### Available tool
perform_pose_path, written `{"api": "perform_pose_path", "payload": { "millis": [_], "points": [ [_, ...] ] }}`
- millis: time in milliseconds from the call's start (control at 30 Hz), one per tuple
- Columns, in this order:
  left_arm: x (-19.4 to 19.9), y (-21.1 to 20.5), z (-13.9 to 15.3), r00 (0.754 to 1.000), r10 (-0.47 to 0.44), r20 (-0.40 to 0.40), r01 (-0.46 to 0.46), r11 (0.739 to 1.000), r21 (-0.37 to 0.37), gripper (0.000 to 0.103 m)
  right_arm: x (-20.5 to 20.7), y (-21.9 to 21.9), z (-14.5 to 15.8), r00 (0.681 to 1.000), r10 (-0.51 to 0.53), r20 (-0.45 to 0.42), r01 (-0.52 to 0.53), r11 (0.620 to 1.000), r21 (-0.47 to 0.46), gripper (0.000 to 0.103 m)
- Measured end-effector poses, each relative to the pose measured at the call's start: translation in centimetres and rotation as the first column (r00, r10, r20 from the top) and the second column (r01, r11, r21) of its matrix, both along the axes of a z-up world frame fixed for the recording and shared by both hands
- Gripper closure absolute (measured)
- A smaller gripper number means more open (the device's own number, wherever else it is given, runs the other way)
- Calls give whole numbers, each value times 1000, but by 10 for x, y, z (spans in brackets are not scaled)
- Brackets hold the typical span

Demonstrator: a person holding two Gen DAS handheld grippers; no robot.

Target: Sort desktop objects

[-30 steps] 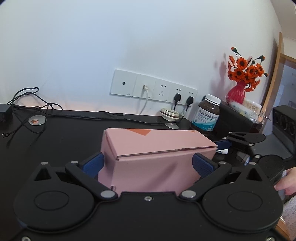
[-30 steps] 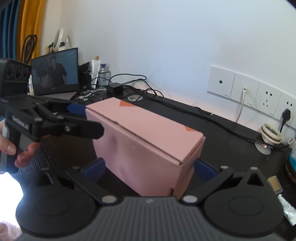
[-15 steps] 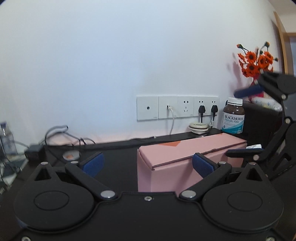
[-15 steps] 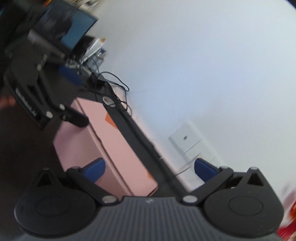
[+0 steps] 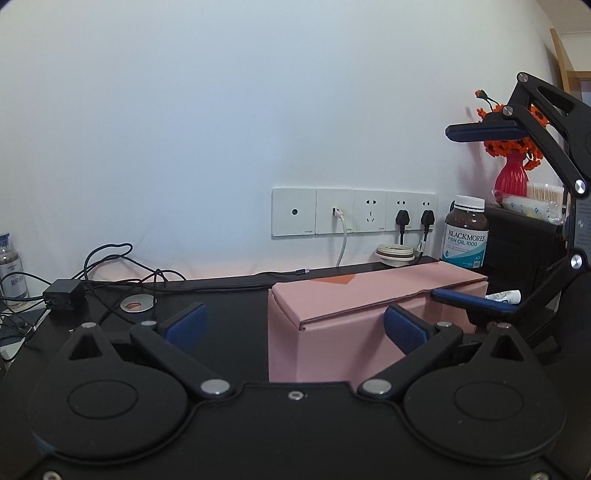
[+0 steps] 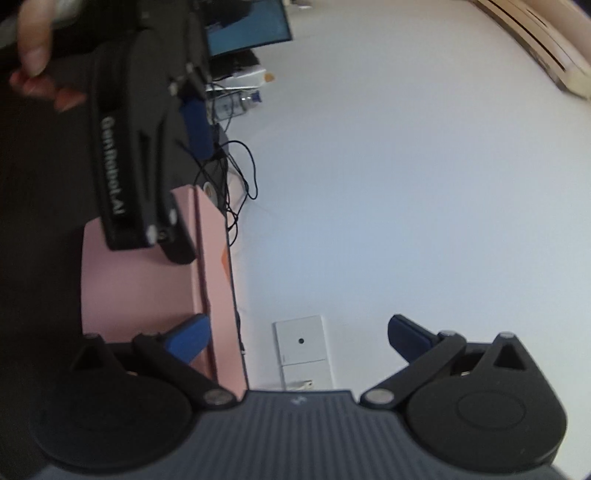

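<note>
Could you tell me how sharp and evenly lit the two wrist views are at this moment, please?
Left wrist view: sharp, the label on the fish oil bottle readable, fisheye bending at the edges, wall evenly lit. Right wrist view: rolled sideways and softer, the pink box and the left gripper blurred, the hand smeared, the wall bright.

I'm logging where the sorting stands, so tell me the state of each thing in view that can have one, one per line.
pink box: closed, flat on the desk, ungripped.
left gripper: open, holding nothing.
right gripper: open, rolled on its side, one finger over the box's right end.
fish oil bottle: upright, capped.
red vase: upright, holding orange flowers.
wall sockets: two black plugs and one white cable plugged in.
monitor: switched on.
</note>
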State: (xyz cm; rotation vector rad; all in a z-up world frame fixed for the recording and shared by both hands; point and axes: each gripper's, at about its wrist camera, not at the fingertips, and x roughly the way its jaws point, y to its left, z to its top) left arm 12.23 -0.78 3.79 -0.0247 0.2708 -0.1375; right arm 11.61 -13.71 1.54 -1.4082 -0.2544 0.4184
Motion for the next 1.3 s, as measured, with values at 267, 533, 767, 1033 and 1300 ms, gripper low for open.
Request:
{"api": "perform_pose_path", "payload": {
  "millis": [267, 533, 767, 1033, 1300],
  "points": [
    [12, 1, -3, 998, -35, -51, 34, 999, -24, 0, -3, 7, 1, 999, 36, -1, -36, 997, -71, 1],
    [20, 22, -4, 993, -80, -85, 63, 979, -192, 0, 24, -4, 29, 959, 54, -277, -40, 998, 54, 1],
    [28, 26, -3, 992, -71, -105, 49, 979, -195, 0, 95, -19, 76, 678, 145, -721, -3, 981, 194, 1],
    [35, 32, -2, 992, -64, -113, 42, 981, -187, 0, 164, -20, 81, 363, 192, -912, 132, 958, 254, 12],
    [38, 29, 2, 993, -52, -103, 38, 991, -132, 0, 180, -26, 67, 246, 246, -938, 181, 939, 293, 27]
  ]
}}
